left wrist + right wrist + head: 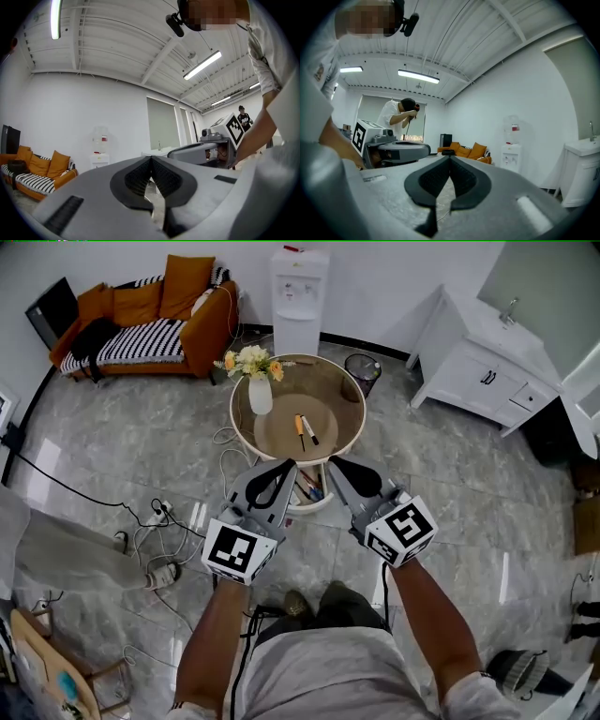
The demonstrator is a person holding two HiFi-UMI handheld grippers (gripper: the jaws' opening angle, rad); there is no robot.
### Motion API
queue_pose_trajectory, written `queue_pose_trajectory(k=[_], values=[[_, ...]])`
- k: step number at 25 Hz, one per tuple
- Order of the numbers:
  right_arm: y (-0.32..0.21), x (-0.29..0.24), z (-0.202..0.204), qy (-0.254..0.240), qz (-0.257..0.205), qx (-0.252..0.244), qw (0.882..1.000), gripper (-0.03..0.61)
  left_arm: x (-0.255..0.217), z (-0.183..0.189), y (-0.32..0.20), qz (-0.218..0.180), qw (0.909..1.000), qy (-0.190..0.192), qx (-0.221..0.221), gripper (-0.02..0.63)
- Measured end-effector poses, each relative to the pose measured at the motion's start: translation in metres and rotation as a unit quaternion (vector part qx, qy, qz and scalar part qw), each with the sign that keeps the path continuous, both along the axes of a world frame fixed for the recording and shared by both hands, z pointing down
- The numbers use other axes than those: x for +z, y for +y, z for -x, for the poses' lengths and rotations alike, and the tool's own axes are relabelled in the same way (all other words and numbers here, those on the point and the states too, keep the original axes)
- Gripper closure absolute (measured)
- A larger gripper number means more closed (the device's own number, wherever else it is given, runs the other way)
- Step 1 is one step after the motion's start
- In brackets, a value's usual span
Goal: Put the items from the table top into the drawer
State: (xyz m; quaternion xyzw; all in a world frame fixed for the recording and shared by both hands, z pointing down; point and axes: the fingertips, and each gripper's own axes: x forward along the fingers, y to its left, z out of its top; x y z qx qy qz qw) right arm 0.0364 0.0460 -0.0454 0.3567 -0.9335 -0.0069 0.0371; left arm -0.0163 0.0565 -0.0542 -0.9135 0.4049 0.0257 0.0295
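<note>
Two light, thin pens (300, 426) at twelve o'clock, best pinched midway; left gripper (289, 465), right gripper (334, 462) pressed together, empty.

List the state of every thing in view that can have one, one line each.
left gripper: fingers shut, empty
right gripper: fingers shut, empty
drawer: pulled open
orange pen: lying on the round table, not yet in the drawer
black pen: lying beside the orange pen
vase: upright, holding flowers
white cabinet: doors shut
</note>
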Motion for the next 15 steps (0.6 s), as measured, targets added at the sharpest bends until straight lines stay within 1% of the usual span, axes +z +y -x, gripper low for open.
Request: queue_pose_trajectory(k=[8,12,15], values=[[-0.046,0.035,0.006,0.025,0.021,0.017,0.999,0.577,0.03,0.018,-0.046,0.017,0.9997,0.011,-0.01,0.614],[-0.07,0.059,0.009,0.038,0.027,0.017,0.999,0.577,0.047,0.018,-0.07,0.018,0.9997,0.008,-0.012,0.614],[-0.09,0.08,0.007,0.046,0.034,0.024,0.998,0.578,0.059,0.014,-0.088,0.024,0.9996,-0.002,-0.011,0.614]])
